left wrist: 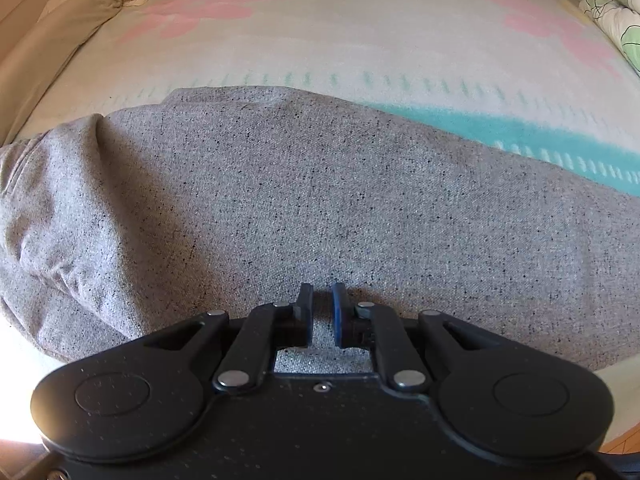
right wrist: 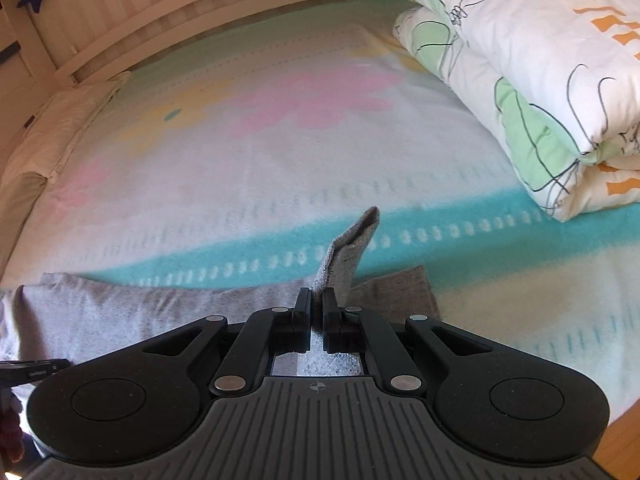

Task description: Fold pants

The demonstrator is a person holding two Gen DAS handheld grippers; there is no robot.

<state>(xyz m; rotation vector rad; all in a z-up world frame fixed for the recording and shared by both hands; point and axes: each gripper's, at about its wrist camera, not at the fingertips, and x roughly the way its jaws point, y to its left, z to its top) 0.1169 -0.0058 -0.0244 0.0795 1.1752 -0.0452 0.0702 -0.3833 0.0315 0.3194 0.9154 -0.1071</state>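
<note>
Grey speckled pants (left wrist: 304,200) lie spread across a pastel blanket on a bed. My left gripper (left wrist: 322,312) hovers just over the pants' near edge with a narrow gap between its jaws and nothing in them. My right gripper (right wrist: 316,312) is shut on a leg end of the pants (right wrist: 348,252), and the pinched fabric stands up in a peak. The rest of the pants (right wrist: 140,312) lies flat to the left in the right wrist view. The left gripper's tip (right wrist: 32,368) shows at the left edge there.
A folded white quilt (right wrist: 540,76) with green and orange print sits on the bed at the right, and also shows in the left wrist view (left wrist: 616,16). A beige pillow (left wrist: 52,40) lies at the left. A slatted headboard (right wrist: 160,12) stands behind.
</note>
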